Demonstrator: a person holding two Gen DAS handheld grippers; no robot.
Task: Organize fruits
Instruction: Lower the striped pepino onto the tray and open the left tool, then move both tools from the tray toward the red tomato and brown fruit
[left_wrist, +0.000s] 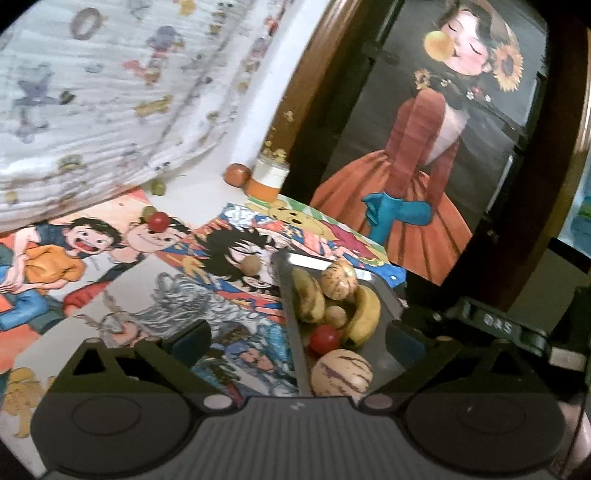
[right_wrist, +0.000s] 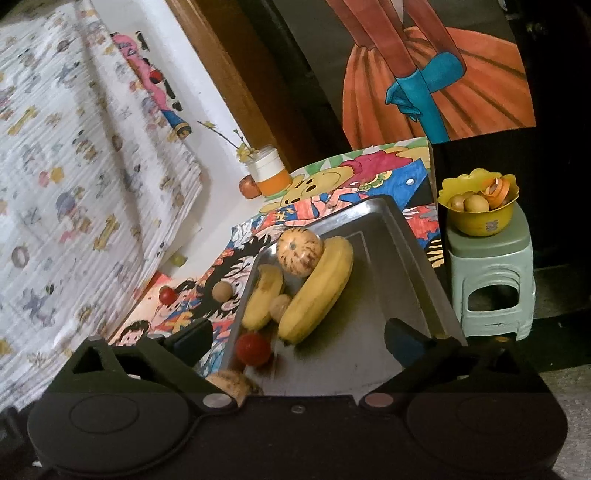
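A metal tray (left_wrist: 306, 260) holds two bananas (left_wrist: 364, 314), two striped melons (left_wrist: 341, 373), a red tomato (left_wrist: 324, 339) and a small brown fruit. My left gripper (left_wrist: 297, 343) hovers open over the tray's near corner with nothing between its fingers. In the right wrist view the same tray (right_wrist: 369, 350) shows the bananas (right_wrist: 317, 288), a striped melon (right_wrist: 300, 252) and the tomato (right_wrist: 253, 349). My right gripper (right_wrist: 298, 341) stands open above them, touching none. Loose on the cartoon-printed table lie a brown fruit (right_wrist: 222, 291), a red tomato (right_wrist: 167, 295) and a green grape (right_wrist: 178, 259).
A yellow bowl (right_wrist: 476, 218) with fruit and peel sits on a pale green stool (right_wrist: 491, 280) right of the table. A jar (right_wrist: 269, 173) with a twig and an orange-red fruit (right_wrist: 249, 186) stand at the table's far edge. Patterned cloth hangs on the left.
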